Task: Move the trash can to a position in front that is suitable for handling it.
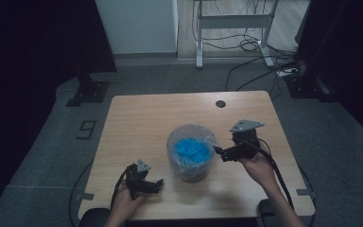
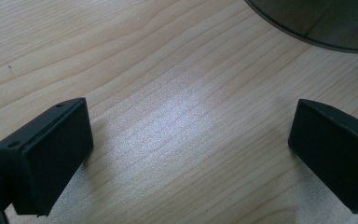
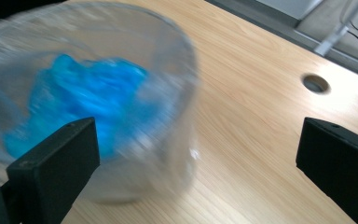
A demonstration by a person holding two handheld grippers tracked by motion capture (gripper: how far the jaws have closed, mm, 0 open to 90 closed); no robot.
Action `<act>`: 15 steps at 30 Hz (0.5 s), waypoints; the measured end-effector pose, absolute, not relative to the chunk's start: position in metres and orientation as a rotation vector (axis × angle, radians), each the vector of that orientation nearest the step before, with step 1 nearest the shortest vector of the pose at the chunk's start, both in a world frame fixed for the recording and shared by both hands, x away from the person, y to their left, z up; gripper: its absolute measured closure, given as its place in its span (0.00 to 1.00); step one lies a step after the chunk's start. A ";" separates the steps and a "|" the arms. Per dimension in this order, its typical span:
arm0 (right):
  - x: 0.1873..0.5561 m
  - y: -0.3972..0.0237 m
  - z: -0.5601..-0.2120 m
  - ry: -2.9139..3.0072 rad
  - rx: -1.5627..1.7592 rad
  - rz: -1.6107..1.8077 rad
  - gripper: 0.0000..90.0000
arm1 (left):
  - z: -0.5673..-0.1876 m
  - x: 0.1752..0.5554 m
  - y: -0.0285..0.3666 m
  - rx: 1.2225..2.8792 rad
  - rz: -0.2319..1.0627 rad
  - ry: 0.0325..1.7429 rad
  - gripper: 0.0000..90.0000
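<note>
A: high view, the lined bin (image 1: pixel 192 153) sits mid desk (image 1: pixel 137 118), right gripper (image 1: pixel 219 151) at its rim, probably going for the liner?

B: yep. left gripper (image 2: pixel 190 135) view: jaws spread over bare wood. right gripper view: jaws released too, blue stuff (image 3: pixel 86 100) inside

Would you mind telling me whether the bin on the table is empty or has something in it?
Not empty: the bin stands upright, lined with a clear bag, with crumpled blue material inside.

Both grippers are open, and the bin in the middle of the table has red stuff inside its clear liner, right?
Not quite: the stuff inside the bin is blue, as the high view shows. The rest holds: left gripper and right gripper are open.
</note>
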State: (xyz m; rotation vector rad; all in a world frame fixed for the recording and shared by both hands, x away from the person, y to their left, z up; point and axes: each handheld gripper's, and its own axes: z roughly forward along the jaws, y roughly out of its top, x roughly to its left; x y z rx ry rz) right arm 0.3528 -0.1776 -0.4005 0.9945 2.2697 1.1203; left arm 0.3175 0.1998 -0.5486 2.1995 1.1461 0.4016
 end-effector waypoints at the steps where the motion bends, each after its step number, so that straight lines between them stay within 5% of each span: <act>1: 0.353 -0.186 -0.403 2.256 1.017 1.125 0.00 | -0.548 0.318 0.201 2.203 0.399 1.141 0.00; 15: 0.355 -0.259 -0.493 2.168 1.289 1.068 0.00 | -0.549 0.321 0.207 2.189 0.410 1.166 0.00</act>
